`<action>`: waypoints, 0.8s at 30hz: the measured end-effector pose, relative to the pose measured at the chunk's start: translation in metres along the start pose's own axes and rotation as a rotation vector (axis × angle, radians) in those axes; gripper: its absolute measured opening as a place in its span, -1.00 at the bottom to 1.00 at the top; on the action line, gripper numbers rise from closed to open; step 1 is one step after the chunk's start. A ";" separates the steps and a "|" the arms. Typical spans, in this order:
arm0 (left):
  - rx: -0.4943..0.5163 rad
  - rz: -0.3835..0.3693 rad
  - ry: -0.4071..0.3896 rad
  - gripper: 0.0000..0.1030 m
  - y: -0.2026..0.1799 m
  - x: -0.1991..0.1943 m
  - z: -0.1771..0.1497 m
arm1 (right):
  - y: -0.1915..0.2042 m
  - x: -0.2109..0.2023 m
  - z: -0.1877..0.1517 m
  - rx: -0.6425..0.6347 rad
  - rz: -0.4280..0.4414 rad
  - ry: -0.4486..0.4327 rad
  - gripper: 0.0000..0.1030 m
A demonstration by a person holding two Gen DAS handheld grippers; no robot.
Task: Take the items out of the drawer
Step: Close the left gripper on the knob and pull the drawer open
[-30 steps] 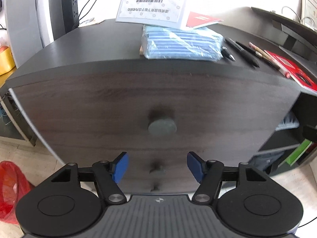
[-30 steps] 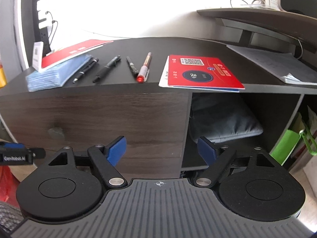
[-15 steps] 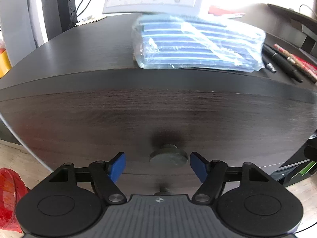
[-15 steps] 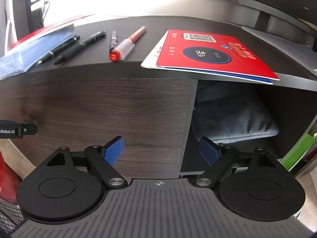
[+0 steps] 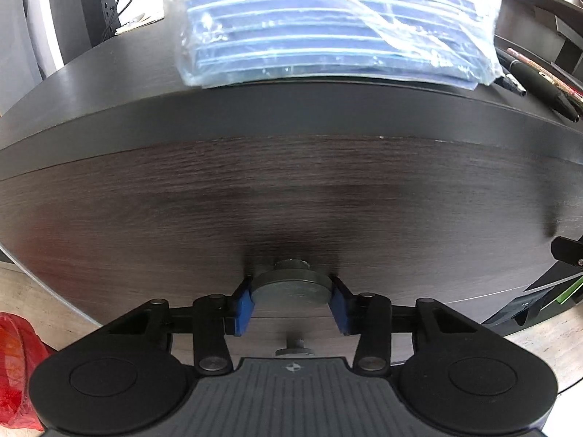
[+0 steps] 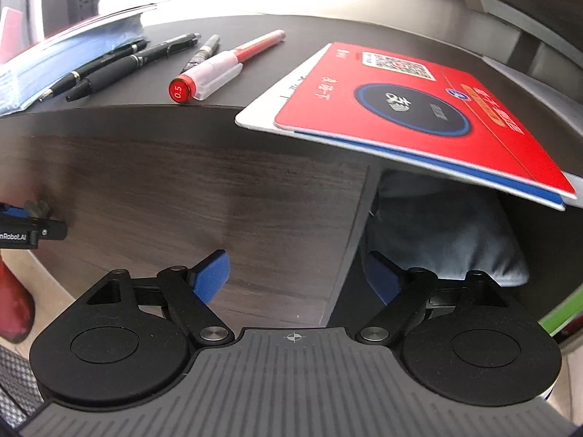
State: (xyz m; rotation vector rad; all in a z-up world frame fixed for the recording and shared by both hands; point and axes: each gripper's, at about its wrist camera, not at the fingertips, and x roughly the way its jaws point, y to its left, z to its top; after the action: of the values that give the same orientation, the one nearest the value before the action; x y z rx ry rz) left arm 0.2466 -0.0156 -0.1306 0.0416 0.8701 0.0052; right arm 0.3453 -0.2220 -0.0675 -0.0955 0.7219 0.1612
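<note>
The top drawer front (image 5: pixel 291 211) is dark wood grain and shut, under the desk top. Its round grey knob (image 5: pixel 291 289) sits between my left gripper's blue pads; the left gripper (image 5: pixel 291 304) is shut on the knob. The same drawer front shows in the right wrist view (image 6: pixel 175 196), with the left gripper at its knob at the far left (image 6: pixel 22 231). My right gripper (image 6: pixel 297 278) is open and empty, in front of the drawer's right edge.
On the desk top lie a blue plastic-wrapped pack (image 5: pixel 335 25), several pens (image 6: pixel 120 63), a red-capped pen (image 6: pixel 226 65) and a red booklet (image 6: pixel 419 116). A grey cushion (image 6: pixel 448 236) fills the open shelf at right. A lower drawer knob (image 5: pixel 294 350) and a red bag (image 5: pixel 18 364) are below.
My left gripper has moved in to the drawer and closed its pads on the top knob. My right gripper has moved closer to the desk front and stays open.
</note>
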 end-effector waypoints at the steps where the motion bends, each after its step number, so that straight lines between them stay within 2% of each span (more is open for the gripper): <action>1: 0.002 0.000 0.002 -0.17 -0.001 -0.001 0.000 | 0.000 0.001 0.001 -0.010 0.007 -0.003 0.66; 8: 0.015 -0.004 0.013 -0.19 -0.003 -0.003 -0.003 | 0.010 0.003 0.002 -0.086 0.016 -0.004 0.57; 15: 0.028 -0.003 0.008 -0.20 -0.001 -0.005 -0.004 | 0.003 -0.001 0.006 -0.079 0.032 0.023 0.38; 24: 0.088 0.001 -0.001 -0.21 -0.003 -0.014 -0.014 | 0.006 -0.007 0.002 -0.117 0.027 0.038 0.38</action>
State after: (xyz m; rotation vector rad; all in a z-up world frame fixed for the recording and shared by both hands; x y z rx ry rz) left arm 0.2268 -0.0185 -0.1287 0.1242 0.8690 -0.0319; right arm 0.3402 -0.2162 -0.0613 -0.2012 0.7521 0.2277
